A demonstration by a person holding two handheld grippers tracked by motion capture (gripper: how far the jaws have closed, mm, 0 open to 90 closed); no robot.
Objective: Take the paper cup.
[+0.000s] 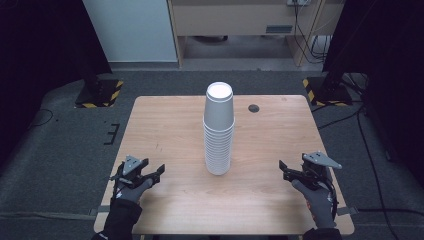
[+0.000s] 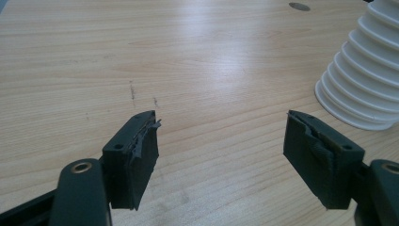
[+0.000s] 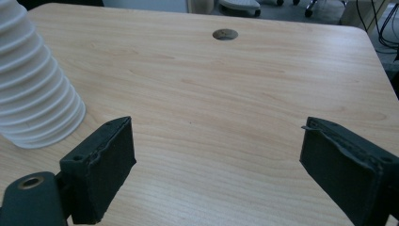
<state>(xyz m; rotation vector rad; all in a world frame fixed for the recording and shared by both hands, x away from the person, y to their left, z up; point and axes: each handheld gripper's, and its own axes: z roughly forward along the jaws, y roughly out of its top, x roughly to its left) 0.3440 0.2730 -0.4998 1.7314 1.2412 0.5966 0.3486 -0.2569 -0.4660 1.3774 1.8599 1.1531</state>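
stack of inverted white cups (image 1: pixel 219 132) stood mid-tabletop (image 1: pixel 165 125), between released left tongs (image 1: pixel 148 173) and right tongs (image 1: pixel 289 171); best approach: steady the lower cups, lift the top cup straight up.

White cup stack (image 1: pixel 219 131) on light wood-grain table (image 1: pixel 165 130); black-and-yellow striped stand bases (image 1: pixel 100 93).
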